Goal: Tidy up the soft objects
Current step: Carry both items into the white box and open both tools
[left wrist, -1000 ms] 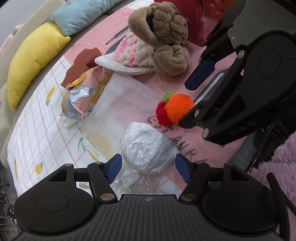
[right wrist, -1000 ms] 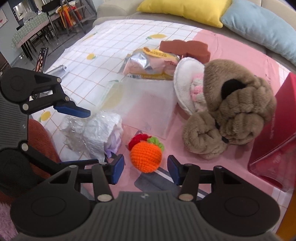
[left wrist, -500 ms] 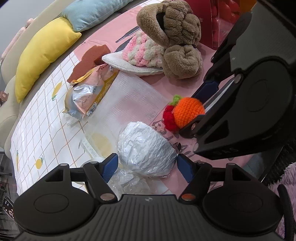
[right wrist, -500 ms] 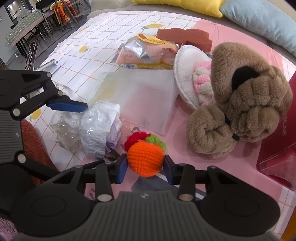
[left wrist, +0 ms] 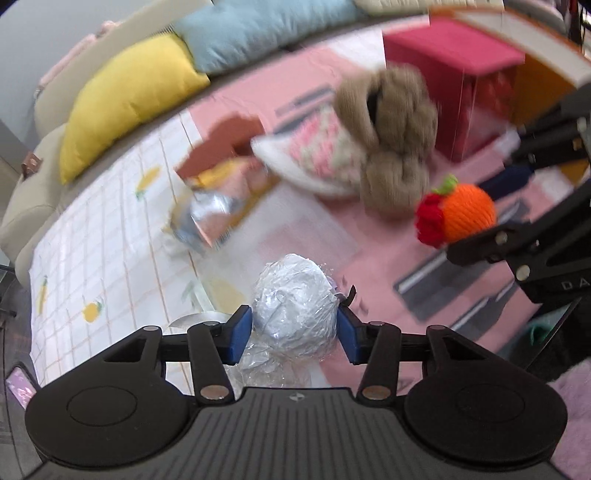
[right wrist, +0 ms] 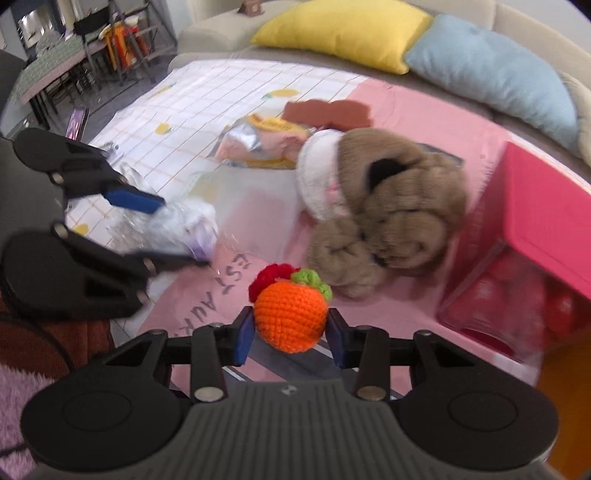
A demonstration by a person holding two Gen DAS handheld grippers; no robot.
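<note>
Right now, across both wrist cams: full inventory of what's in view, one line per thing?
crocheted orange: 1, orange with green and red trim, between the right claw's pads
plastic-wrapped bundle: 1, white under clear film, between the left claw's pads
brown plush slippers: 2, brown, stacked mid-table
crocheted piece: 1, pink and white, under the slippers
snack packet: 1, silver, yellow and pink, on the tablecloth
brown flat block: 1, reddish brown, behind the packet
red box: 1, red, right edge of the table
yellow cushion: 1, on the sofa
blue cushion: 1, beside the yellow one
tablecloth: 1, pink and white grid
left claw: closing on the bundle
right claw: shut on the orange
</note>
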